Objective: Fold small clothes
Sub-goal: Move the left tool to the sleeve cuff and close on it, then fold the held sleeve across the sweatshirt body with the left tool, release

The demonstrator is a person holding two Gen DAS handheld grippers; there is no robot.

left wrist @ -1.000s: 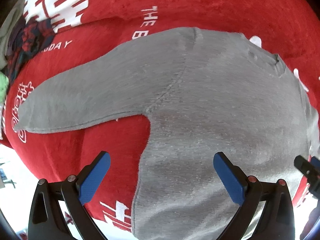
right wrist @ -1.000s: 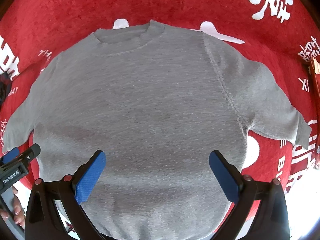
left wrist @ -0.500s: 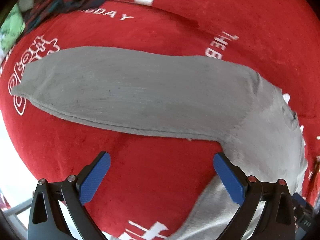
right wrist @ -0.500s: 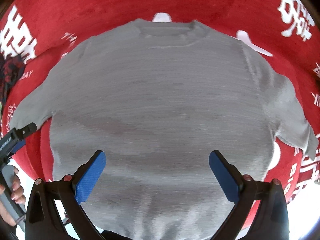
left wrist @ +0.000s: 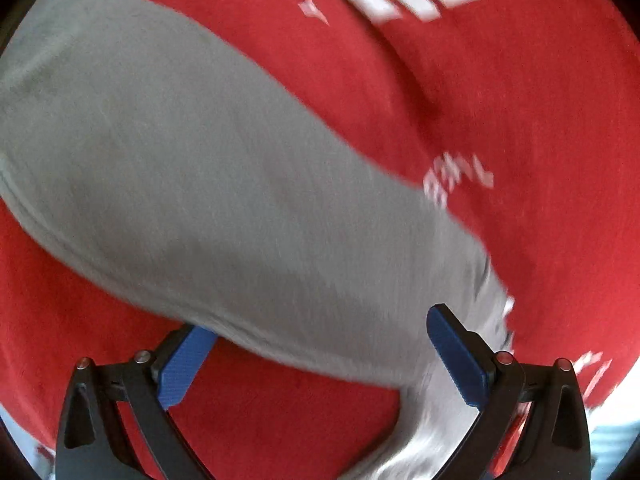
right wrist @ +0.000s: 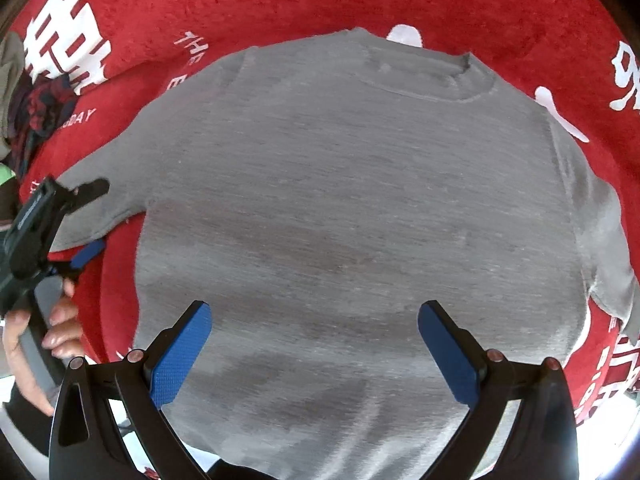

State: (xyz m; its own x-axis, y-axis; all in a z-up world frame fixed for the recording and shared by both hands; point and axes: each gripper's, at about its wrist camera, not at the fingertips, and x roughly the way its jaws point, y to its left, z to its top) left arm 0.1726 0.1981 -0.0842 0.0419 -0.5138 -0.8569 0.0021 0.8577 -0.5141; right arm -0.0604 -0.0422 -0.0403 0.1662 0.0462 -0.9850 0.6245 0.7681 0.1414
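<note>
— Where's the small grey knit sweater (right wrist: 340, 216)?
— Spread flat, front up, on the red plush surface (right wrist: 400, 0) with white lettering; sleeves out sideways, ready for folding inward.
— Left gripper (left wrist: 320, 354)?
— Fingers spread wide, straddling the left sleeve (left wrist: 200, 184) near its lower edge, likely lining up a pinch. Nothing gripped.
— Right gripper (right wrist: 314, 354)?
— Also released, hovering above the hem.
</note>
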